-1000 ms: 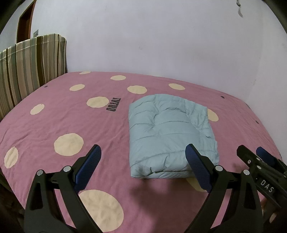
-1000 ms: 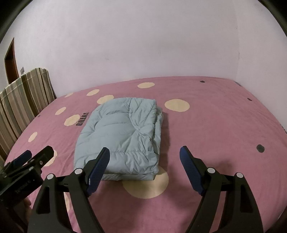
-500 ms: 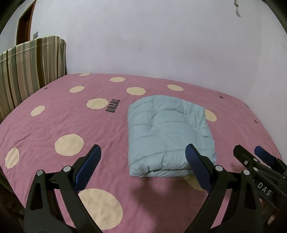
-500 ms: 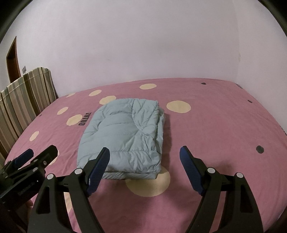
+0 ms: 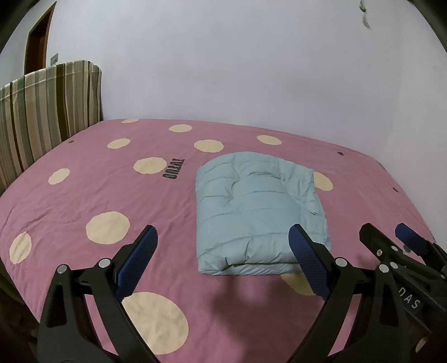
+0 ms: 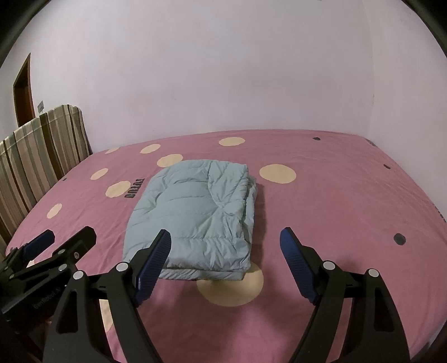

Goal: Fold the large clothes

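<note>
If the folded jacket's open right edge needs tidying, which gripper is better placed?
Right gripper, probably: the light blue jacket's layered edge lies between its open fingers, while the left gripper faces the jacket's left side.

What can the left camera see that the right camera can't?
Only the left view shows a small dark mark high on the wall. Only the right view shows the stacked layers along the folded puffy jacket's right edge. Both show the jacket folded on the pink spotted bedsheet, the striped headboard, the brown door, and both open hand-held grippers, left and right, touching nothing.
</note>
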Tool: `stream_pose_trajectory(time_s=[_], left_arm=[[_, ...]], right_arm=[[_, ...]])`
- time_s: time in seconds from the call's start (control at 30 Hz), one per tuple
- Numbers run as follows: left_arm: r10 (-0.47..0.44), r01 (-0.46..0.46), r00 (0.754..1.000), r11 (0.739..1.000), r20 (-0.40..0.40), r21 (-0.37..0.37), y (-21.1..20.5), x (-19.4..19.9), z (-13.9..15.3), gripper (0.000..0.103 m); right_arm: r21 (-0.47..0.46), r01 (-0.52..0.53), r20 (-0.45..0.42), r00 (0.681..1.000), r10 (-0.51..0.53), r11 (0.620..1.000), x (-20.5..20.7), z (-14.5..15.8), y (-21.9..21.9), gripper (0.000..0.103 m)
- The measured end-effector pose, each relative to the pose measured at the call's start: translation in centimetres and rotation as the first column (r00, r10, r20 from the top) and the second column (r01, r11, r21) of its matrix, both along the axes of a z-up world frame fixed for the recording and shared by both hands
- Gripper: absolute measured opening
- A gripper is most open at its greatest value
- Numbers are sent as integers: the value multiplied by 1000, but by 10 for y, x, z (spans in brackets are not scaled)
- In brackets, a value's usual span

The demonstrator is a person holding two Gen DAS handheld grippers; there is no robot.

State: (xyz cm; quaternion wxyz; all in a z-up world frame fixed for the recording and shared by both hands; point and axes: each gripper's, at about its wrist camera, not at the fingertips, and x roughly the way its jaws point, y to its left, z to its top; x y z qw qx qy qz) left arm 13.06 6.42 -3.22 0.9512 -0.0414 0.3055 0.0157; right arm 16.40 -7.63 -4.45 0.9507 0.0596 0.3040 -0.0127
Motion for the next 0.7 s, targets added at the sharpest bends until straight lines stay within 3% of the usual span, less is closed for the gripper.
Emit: stream_pose_trajectory(time_s=[0.7], left_arm=[[5,-5,1000,1000,9,0,1,-4,4,95]], right_arm=[[-3,-11,7,1000,11,1000,-3,3,3,79]])
